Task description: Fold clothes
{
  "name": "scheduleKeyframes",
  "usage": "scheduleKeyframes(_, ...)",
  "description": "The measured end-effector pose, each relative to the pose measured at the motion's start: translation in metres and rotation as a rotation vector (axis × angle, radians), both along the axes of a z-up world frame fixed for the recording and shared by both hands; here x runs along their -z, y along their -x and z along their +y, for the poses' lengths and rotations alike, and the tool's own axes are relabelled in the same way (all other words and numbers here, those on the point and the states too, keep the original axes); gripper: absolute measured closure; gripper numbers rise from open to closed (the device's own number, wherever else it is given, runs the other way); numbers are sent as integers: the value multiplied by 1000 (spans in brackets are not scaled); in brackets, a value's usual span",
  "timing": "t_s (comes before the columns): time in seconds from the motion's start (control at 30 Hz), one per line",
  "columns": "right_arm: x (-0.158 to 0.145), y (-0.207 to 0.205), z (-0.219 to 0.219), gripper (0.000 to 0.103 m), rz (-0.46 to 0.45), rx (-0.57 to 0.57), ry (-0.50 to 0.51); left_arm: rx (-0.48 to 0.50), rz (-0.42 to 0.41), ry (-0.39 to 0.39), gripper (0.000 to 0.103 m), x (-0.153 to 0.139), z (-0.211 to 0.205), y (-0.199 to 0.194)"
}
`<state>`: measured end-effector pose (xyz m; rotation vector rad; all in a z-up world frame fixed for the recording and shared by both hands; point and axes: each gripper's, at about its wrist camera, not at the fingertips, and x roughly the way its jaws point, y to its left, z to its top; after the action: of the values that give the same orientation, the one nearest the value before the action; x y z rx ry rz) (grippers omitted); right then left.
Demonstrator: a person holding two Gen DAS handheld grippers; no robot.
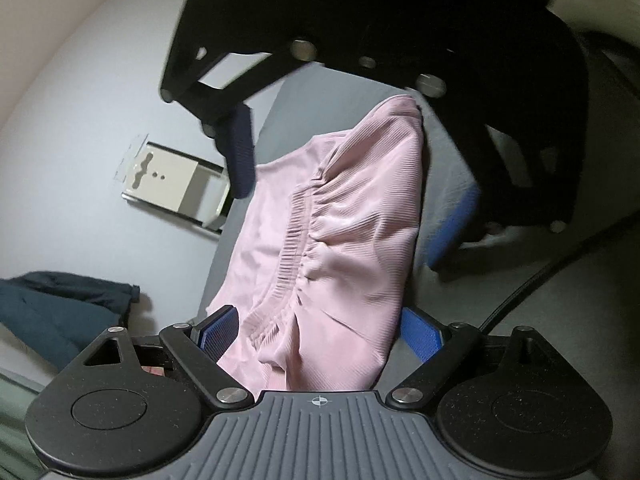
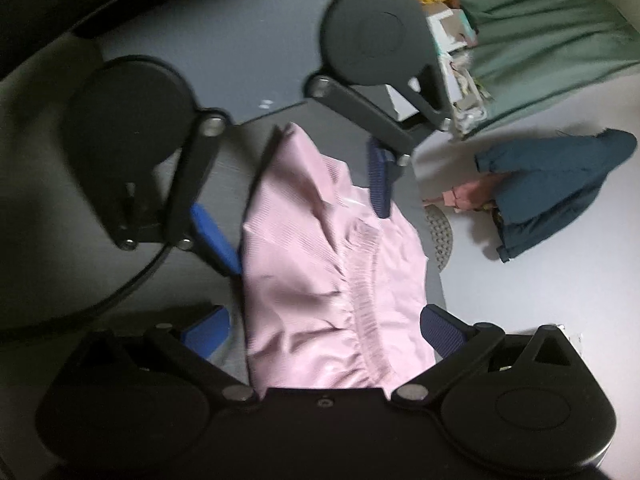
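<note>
I had the pink garment (image 1: 340,240) lying on the grey mat (image 1: 320,104), doubled along its length so that the gathered elastic waistband (image 1: 296,248) ran down the middle of the bundle, with ribbed cloth humped to one side of it and a flatter layer to the other. My left gripper (image 1: 320,332) stood at one end of it with its jaws spread wide, a blue pad on either side of the cloth and neither one pressing in; my right gripper (image 2: 326,326) faced it from the other end, likewise parted and straddling the fabric, holding nothing. From these two views I could not say whether I was closing in for a pinch or had just let a fold drop, since both leave the cloth lying like this between parted fingers. Either way, the care lay in the same places: keep both grippers square to the bundle's ends, level with each other, so the long edges stay matched; mind the puckers beside the waistband, which would carry a crease into any further fold; and keep the pads low enough to take all layers, not just the top one. How many layers lay under the hump I could only guess, as it was shadowed. A dark blue garment (image 2: 556,188) lay well apart on the pale floor (image 2: 520,300).
</note>
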<state>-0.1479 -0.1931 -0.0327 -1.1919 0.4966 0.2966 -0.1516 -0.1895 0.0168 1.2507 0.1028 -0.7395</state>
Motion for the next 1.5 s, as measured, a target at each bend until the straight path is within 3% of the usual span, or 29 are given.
scheduleKeyframes(0.4, 17, -3, 13, 2, -58, -13, 88, -44, 70, 98, 15, -7, 13, -10)
scheduleKeyframes(0.6, 15, -9, 13, 2, -45, 18, 61, -43, 117, 137, 15, -13, 18, -12)
scheduleKeyframes(0.93, 18, -13, 13, 2, -80, 51, 87, -8, 183, 140, 15, -16, 19, -10)
scheduleKeyframes(1.2, 25, -7, 18, 3, -82, 8, 175, -4, 186, 114, 15, -14, 20, -8)
scheduleKeyframes(1.5, 24, -15, 15, 4, -95, 30, 135, -8, 189, 123, 15, -16, 19, -8)
